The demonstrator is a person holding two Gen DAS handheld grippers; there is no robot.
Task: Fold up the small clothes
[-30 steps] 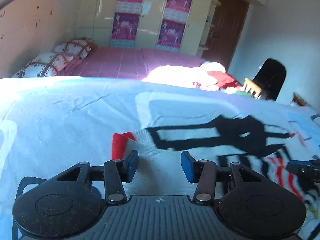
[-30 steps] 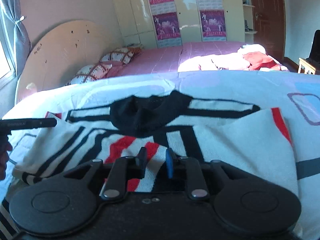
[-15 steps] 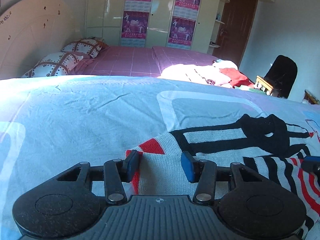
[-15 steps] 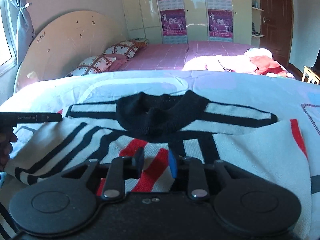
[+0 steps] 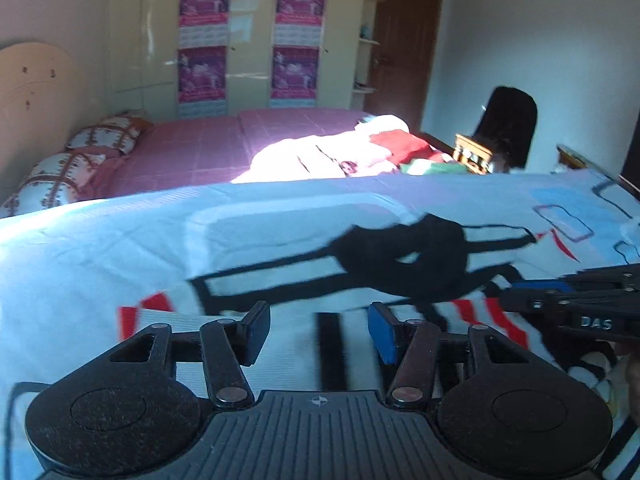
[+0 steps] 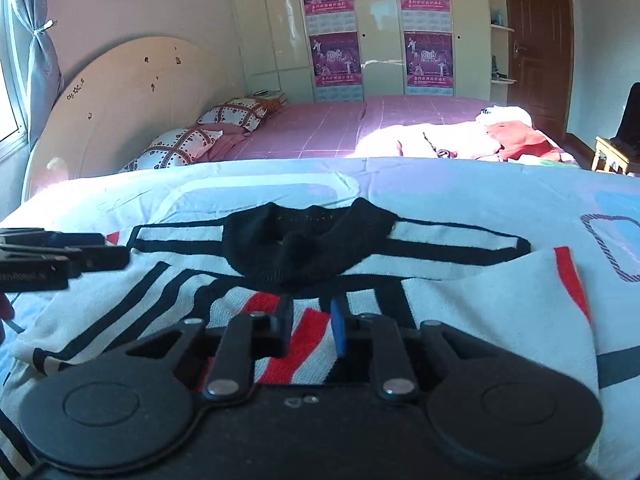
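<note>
striped sweater point(image 6: 168, 300) spread flat on the near bed's pale blue sheet point(image 5: 100, 256), black collar point(image 6: 308, 240) toward the far side, 1 sleeve folded in over the body on the right point(image 6: 480, 312), white with a red band at the cuff.

likely risks from here, as a judgement: knit dragged or bunched if either hand pulls before a clean bite is made; folded sleeve sliding back out of line if the cloth under it is tugged; a pinch taking only the top layer, leaving the lower one behind and the fold crooked; the 2 tools crowding each other over the middle of the garment, since each shows at the edge of the other's view.

left gripper point(image 5: 318, 334) over the sweater's left part, fingers point(image 5: 256, 330) standing moderately wide and opening, nothing between them but the knit lying flat below; no pinch visible. red-banded cuff point(image 5: 144, 312) just to the left of them, collar farther ahead and to the right.

right gripper point(image 6: 310, 330) low over the sweater's middle, fingers point(image 6: 338, 332) narrow and closing, a red-and-white striped part of the knit point(image 6: 308, 344) in the gap. cannot tell whether the pads actually press the cloth or merely sit above it. collar straight ahead of these fingers, folded sleeve just to their right.

farther out: a second bed with a pink cover point(image 6: 320, 128), patterned pillows point(image 6: 188, 148), a heap of clothes point(image 6: 460, 136) in sunlight, and cupboards with posters point(image 6: 332, 32) behind.
</note>
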